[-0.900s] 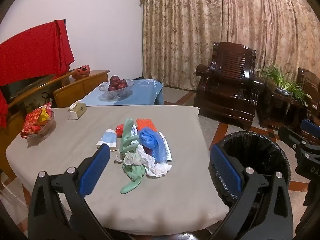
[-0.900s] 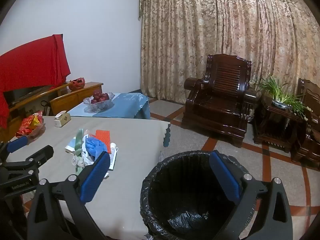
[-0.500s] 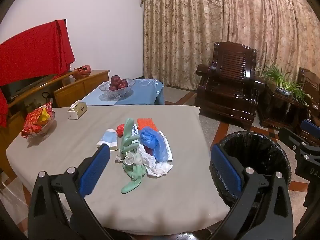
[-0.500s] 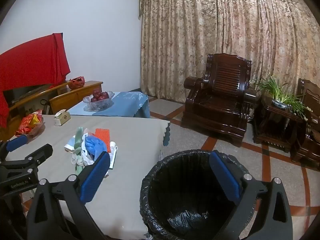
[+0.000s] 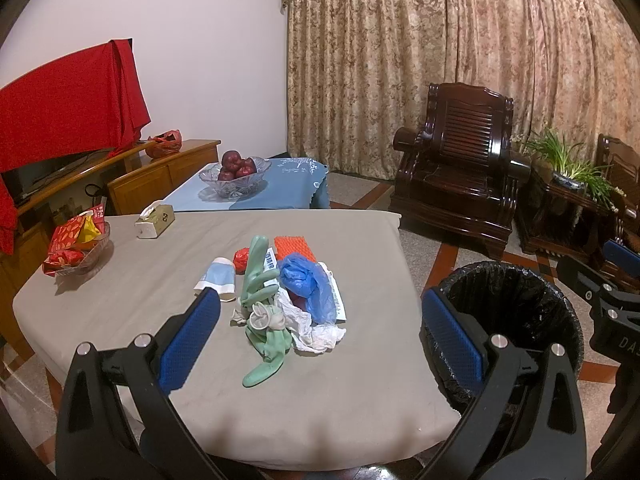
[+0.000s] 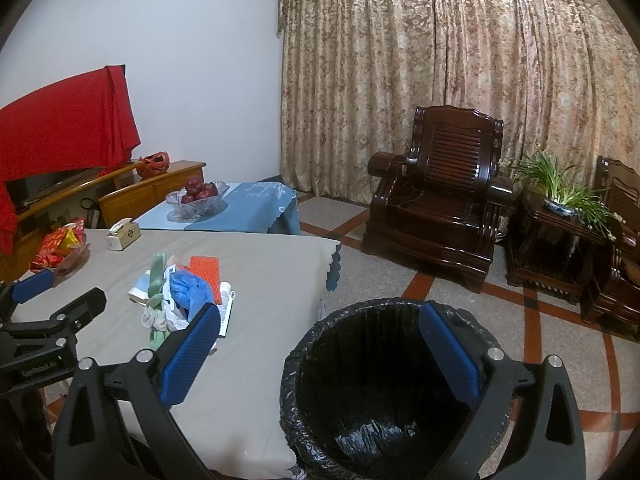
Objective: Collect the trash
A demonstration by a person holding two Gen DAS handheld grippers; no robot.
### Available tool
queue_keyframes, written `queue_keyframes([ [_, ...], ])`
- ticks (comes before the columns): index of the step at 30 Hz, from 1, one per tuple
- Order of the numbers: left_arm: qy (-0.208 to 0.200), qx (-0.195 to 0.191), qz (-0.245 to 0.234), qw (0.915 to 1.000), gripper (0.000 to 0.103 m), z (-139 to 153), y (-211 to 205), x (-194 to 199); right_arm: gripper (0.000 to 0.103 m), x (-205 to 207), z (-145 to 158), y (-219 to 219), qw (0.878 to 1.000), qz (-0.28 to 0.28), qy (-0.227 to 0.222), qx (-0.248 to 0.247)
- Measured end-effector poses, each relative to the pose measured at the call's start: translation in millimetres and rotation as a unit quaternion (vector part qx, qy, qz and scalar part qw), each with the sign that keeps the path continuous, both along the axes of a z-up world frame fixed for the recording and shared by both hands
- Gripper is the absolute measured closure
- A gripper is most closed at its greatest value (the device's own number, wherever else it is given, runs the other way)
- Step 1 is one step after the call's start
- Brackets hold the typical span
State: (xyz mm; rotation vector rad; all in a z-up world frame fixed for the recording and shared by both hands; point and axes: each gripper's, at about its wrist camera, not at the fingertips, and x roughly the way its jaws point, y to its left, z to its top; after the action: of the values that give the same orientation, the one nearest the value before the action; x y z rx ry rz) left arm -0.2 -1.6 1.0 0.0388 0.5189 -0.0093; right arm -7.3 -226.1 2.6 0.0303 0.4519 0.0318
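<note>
Trash (image 5: pixel 286 298) lies heaped near the middle of the grey-covered table (image 5: pixel 132 280): a green rubber glove (image 5: pixel 260 280), a blue plastic bag (image 5: pixel 310 284), crumpled white paper (image 5: pixel 316 334), an orange sheet (image 5: pixel 292 246) and a small paper cup (image 5: pixel 218 278). The left hand-held gripper (image 5: pixel 316 344) hovers in front of the heap, jaws spread wide with nothing between them, the pile showing in the gap. The right hand-held gripper (image 6: pixel 320 356) is likewise wide open and empty, poised over the black-lined bin (image 6: pixel 384 384) standing on the floor just beside the table's edge. Only the right view looks down into the bin's liner; the left view shows the heap's single items more clearly.
</note>
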Motion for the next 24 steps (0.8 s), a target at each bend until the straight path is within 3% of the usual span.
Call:
queue_keyframes([
  [24,0.001,0.0,0.0,1.0,0.005,-0.6,0.0,0.7,0.006,6.5,-4.4,3.6,1.0,0.0,0.004,0.0],
])
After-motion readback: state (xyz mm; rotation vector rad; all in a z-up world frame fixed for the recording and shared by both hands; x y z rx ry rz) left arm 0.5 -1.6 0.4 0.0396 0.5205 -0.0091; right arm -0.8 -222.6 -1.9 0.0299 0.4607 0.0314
